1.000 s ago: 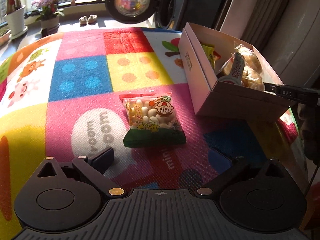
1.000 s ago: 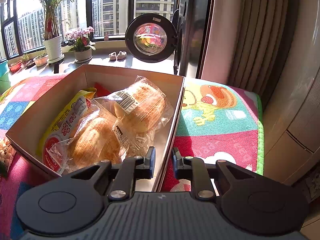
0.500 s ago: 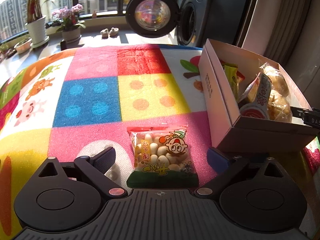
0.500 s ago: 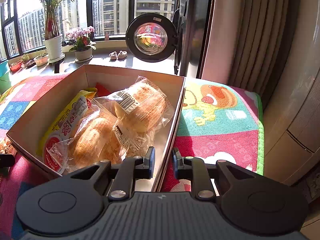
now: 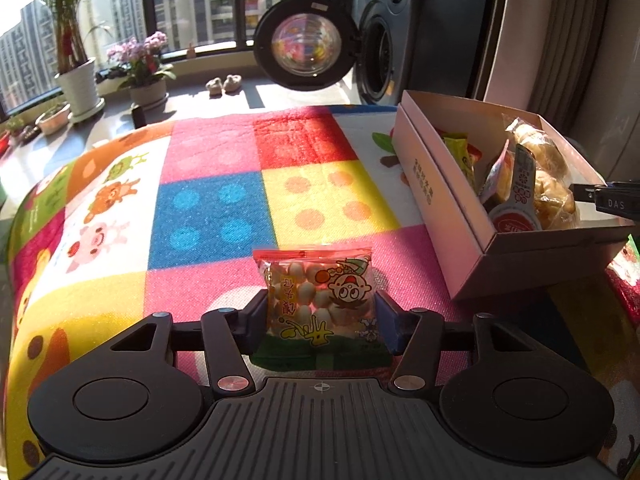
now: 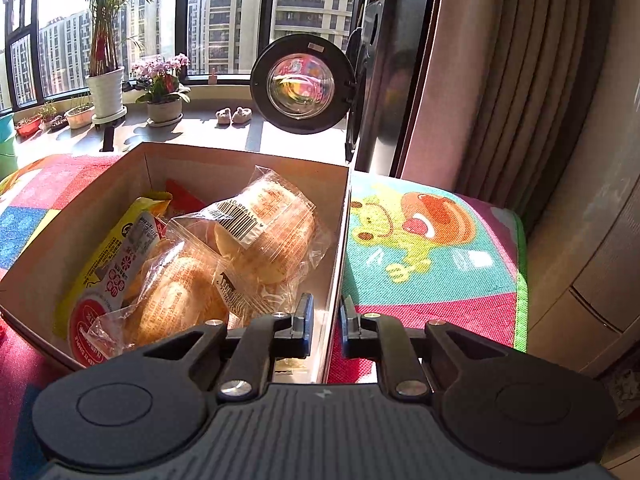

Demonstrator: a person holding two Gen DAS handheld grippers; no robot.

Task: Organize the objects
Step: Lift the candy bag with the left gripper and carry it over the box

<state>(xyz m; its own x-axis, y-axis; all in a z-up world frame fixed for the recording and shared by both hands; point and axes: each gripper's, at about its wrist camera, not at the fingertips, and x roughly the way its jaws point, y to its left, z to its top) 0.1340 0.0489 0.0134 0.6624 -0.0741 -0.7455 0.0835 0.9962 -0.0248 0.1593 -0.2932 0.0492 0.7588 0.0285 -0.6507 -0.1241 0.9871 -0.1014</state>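
Observation:
A clear snack bag of small white puffs (image 5: 320, 304), with a cartoon face and a green bottom band, sits between the fingers of my left gripper (image 5: 319, 320), which is shut on its two sides. It rests low over the colourful play mat (image 5: 208, 208). To the right stands an open cardboard box (image 5: 444, 216) holding wrapped buns (image 6: 264, 236) and a yellow packet (image 6: 116, 256). My right gripper (image 6: 325, 328) is shut on the box's right wall (image 6: 338, 248), one finger inside and one outside. The right gripper's tip (image 5: 612, 200) shows at the box's far edge.
Beyond the mat's far edge are a washing machine with its round door open (image 5: 306, 42), potted plants (image 5: 78, 80) and small shoes (image 5: 224, 82) on a sunlit floor by the windows. A curtain (image 6: 520, 80) and a cabinet (image 6: 600, 260) stand right of the mat.
My left gripper moved forward over the snack bag and its fingers came together on the bag's sides. The right gripper stayed clamped on the box wall.

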